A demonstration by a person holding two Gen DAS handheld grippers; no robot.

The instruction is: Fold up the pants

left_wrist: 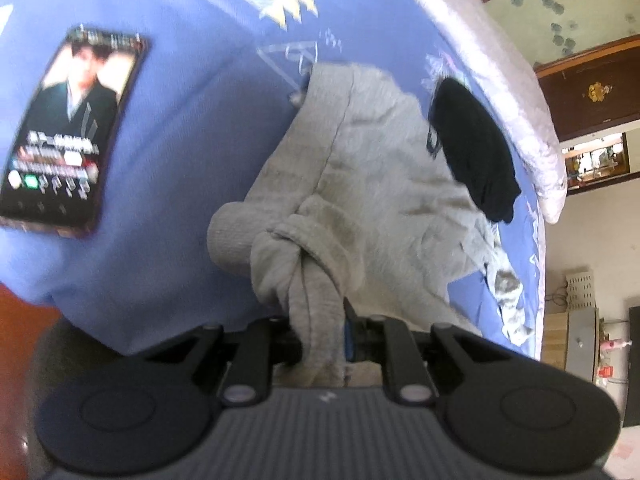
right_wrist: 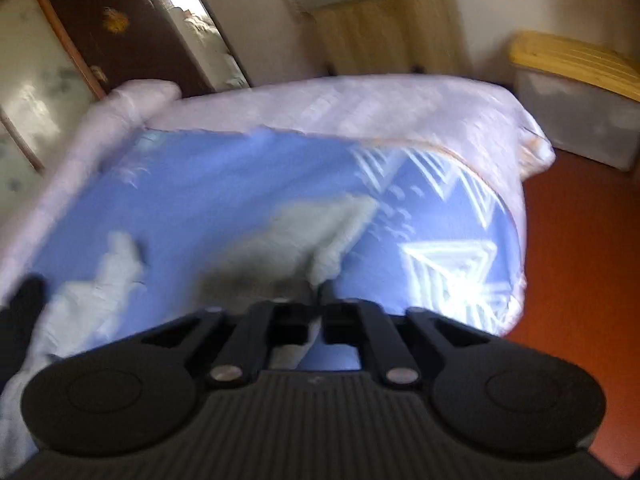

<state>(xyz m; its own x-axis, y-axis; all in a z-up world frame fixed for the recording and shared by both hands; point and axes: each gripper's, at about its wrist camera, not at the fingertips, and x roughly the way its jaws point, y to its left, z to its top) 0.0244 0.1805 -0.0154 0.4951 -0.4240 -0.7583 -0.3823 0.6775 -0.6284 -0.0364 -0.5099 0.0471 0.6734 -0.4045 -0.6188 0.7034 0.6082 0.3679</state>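
Observation:
The grey pants (left_wrist: 360, 184) lie crumpled on the blue bedsheet (left_wrist: 192, 120). My left gripper (left_wrist: 324, 332) is shut on a bunched grey edge of the pants, which hangs between its fingers. In the blurred right wrist view the grey pants (right_wrist: 304, 236) stretch ahead over the blue sheet (right_wrist: 200, 184). My right gripper (right_wrist: 316, 316) is shut on a thin fold of the pants close to the camera.
A phone (left_wrist: 68, 128) with its screen lit lies on the sheet at left. A black garment (left_wrist: 472, 148) lies beside the pants near the white mattress edge (left_wrist: 520, 92). A yellow-lidded storage box (right_wrist: 580, 104) stands on the red floor (right_wrist: 580, 280).

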